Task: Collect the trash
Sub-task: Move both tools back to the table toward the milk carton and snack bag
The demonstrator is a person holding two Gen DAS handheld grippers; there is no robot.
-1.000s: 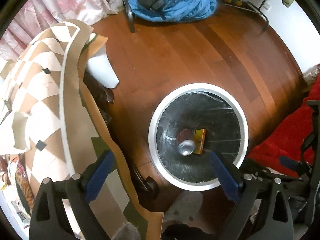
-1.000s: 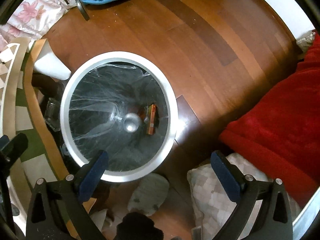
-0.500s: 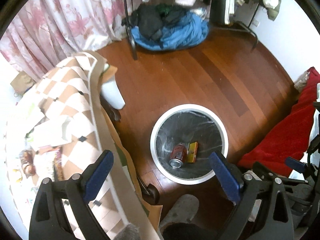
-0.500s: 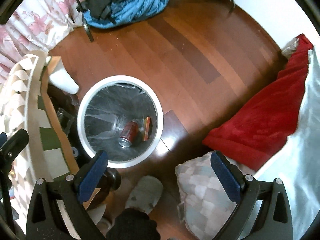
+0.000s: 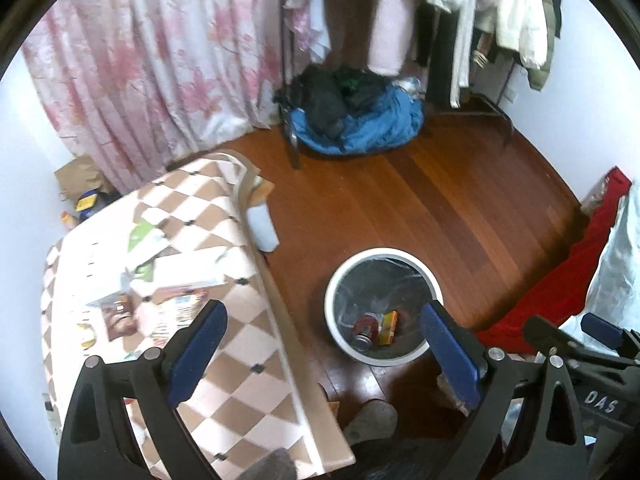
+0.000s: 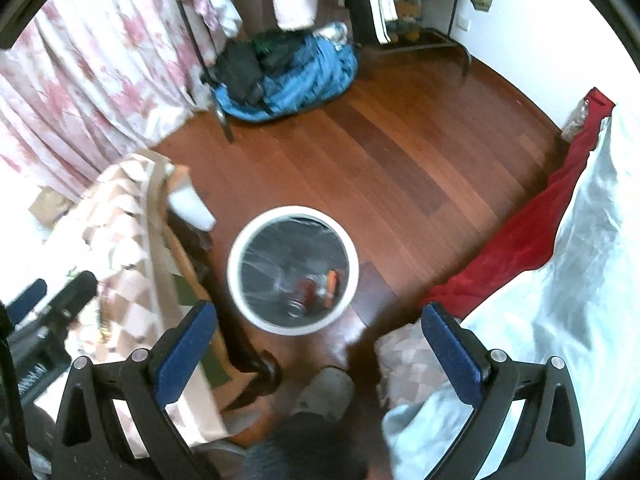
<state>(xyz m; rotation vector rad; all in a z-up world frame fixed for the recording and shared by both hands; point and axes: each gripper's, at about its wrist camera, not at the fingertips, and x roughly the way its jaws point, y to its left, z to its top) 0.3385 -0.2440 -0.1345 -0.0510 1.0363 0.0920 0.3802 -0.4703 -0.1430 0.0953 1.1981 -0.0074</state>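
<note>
A white round bin with a clear liner stands on the wooden floor; it also shows in the right wrist view. Inside lie a red can and an orange-yellow box; the can and box show in the right view too. My left gripper is open and empty, high above the bin and the table edge. My right gripper is open and empty, high above the floor in front of the bin. Papers and wrappers lie on the checkered table.
The checkered table is left of the bin. A red blanket and white bedding lie at the right. A blue and black clothes pile sits by a rack at the back. My slipper is below.
Both grippers have risen well away from the bin, which looks much smaller. The can now lies on its side in the bin. The tabletop with its litter has come into the left view.
</note>
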